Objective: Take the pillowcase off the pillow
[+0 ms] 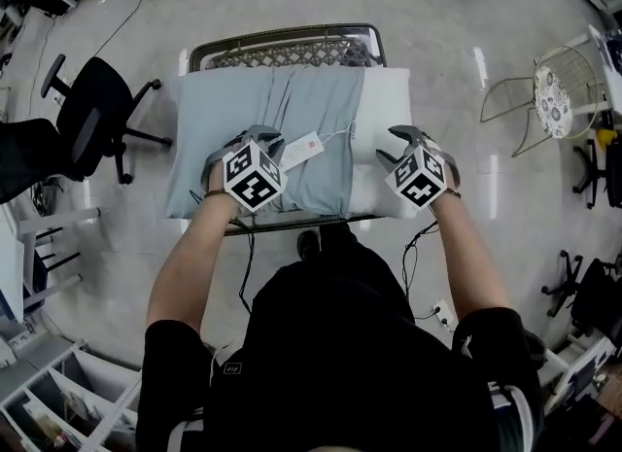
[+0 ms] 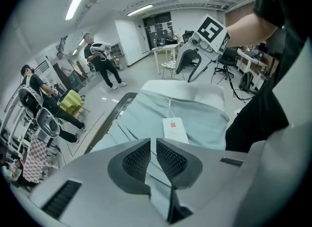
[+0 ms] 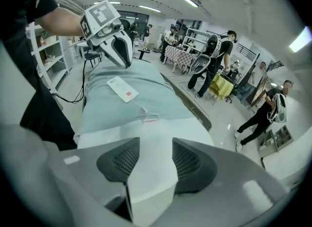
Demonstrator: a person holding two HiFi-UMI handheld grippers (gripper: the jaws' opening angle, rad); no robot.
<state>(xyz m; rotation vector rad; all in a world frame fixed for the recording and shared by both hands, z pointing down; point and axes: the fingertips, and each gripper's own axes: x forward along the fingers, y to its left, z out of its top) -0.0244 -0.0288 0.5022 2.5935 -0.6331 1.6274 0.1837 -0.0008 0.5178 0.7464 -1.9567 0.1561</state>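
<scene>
Head view: the pillow (image 1: 385,110) lies flat on the surface (image 1: 292,52), long axis left to right, its white end poking from the pale blue pillowcase (image 1: 262,110) at the right. The left tool (image 1: 255,139), nearly closed, pinches a pillowcase fold. The right tool (image 1: 397,144) clamps the bare pillow end. Both forearms reach forward, tools angled steeply down.

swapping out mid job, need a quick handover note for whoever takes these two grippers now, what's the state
Left gripper: closed on a fold of the pale blue-grey fabric pillowcase.
Right gripper: clamped on the bare end of the white pillow.
Both things lie on the metal-framed stand.
Done: only the pillow end at the right gripper is out.
Left: most of the pillow is inside the case; likely hold the pillow and draw the case off leftward.
</scene>
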